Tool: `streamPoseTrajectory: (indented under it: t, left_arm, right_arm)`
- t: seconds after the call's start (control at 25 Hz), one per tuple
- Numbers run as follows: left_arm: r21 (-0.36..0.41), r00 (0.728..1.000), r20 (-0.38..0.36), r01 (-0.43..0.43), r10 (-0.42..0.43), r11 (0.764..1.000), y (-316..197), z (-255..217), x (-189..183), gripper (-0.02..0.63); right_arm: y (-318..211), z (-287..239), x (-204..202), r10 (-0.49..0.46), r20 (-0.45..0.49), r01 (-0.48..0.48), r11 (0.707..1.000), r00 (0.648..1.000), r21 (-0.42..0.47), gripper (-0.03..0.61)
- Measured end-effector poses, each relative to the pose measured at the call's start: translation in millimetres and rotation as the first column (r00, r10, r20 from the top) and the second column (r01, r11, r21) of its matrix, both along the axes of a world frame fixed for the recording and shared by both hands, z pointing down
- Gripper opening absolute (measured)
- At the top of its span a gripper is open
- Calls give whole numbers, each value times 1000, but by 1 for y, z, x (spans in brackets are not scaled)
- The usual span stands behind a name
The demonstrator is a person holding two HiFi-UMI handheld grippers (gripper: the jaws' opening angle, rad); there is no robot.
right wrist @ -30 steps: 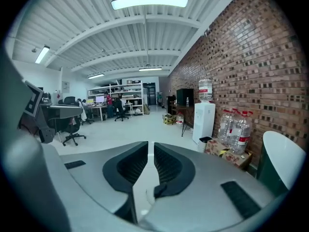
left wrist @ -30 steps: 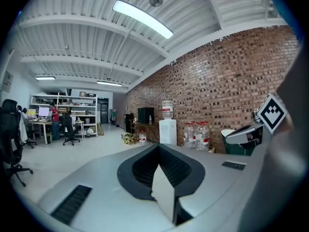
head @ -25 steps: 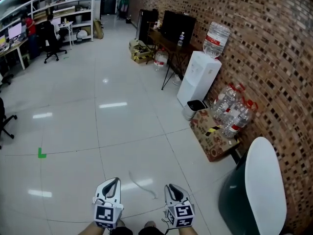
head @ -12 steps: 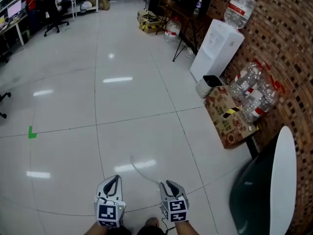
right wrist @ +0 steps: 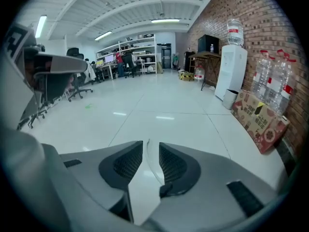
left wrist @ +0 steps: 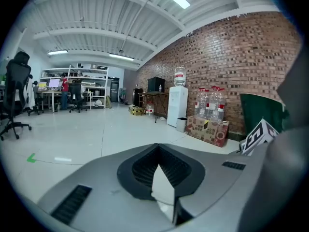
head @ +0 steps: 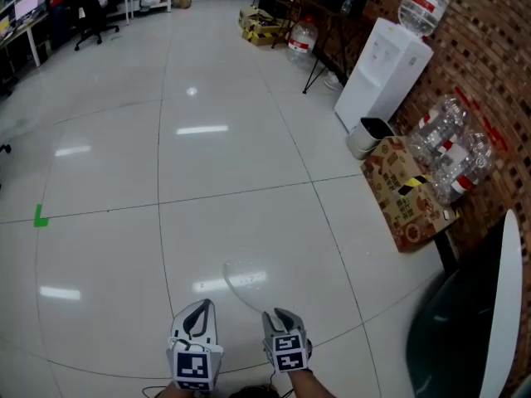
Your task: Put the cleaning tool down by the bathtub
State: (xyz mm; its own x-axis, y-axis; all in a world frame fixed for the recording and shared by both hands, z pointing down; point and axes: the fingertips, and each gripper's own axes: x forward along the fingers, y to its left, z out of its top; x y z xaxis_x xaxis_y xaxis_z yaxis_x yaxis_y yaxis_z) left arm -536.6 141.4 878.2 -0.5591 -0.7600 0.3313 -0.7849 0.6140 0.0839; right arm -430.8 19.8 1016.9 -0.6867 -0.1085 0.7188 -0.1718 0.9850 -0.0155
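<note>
2 hand-held grippers sit low at the bottom edge of the head view, over a glossy white tile floor (head: 249, 156).

Far left: green tape mark (head: 39, 215) on the floor. Desks and a black office chair (head: 87, 11) stand well back at the top left.

Left gripper (head: 199, 307): in the left gripper view the left gripper (left wrist: 155, 146) has its jaw tips meeting at the far end. The pads hold nothing, and only floor shows through the slit behind the tips.

Between the grippers and just ahead of them: a thin pale arc (head: 246, 282) against the floor. Whether it is the cleaning tool cannot be told.

Right gripper (head: 278, 313): in the right gripper view the right gripper (right wrist: 150, 144) has its jaws a narrow gap apart, and they have just been opening. The same arc (right wrist: 149, 159) is seen through the gap. The pads press on nothing.

Right side, along the brick wall (head: 489, 48): a white water dispenser (head: 377, 73) with a bottle (head: 425, 2) on top, then a small grey bin (head: 363, 138) at its foot. Next comes a printed cardboard box (head: 406, 196) with clear water bottles (head: 455, 157) beside it.

Far right, bottom corner: bathtub (head: 448, 338), dark green wall with a white rim (head: 503, 305), well apart from both grippers. It also shows at the right of the left gripper view (left wrist: 260, 111).
</note>
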Motion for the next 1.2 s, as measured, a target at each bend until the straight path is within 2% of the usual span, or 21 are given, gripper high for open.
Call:
streamPoseTrajectory:
  t: [0.12,0.24,0.4,0.52,0.76,0.88,1.0,1.2]
  left_arm:
    - [-1,1000,11,-20,20,1000,-6,31,-7,5]
    - [21,1000,-16,-2,3,1000,-8,57,-15,5]
    - [38,999,-30,17,-16,999,-13,86,-24,5]
    - [22,999,-34,-6,7,1000,-22,107,-25,5]
    - [-1,998,-18,-63,63,998,-36,116,-18,5]
    - [-17,998,-34,-60,59,998,-36,123,-23,5]
    - [-56,998,-42,-50,47,997,-34,135,-28,5]
    - [-127,997,-30,-80,77,989,-37,155,-24,5]
  right_arm:
    - [1,53,-12,-69,-52,72,996,996,47,133]
    - [1,103,-18,-131,-108,138,988,986,65,153]
    - [4,169,-15,-245,-199,264,962,949,75,163]
    - [-1,211,-8,-274,-258,301,951,926,71,163]
    - [-9,267,0,-321,-358,366,929,877,63,170]
    - [-14,285,-2,-336,-392,387,920,856,58,171]
    - [-13,296,-4,-363,-422,419,907,831,43,170]
    - [-5,316,-7,-398,-459,459,888,795,26,170]
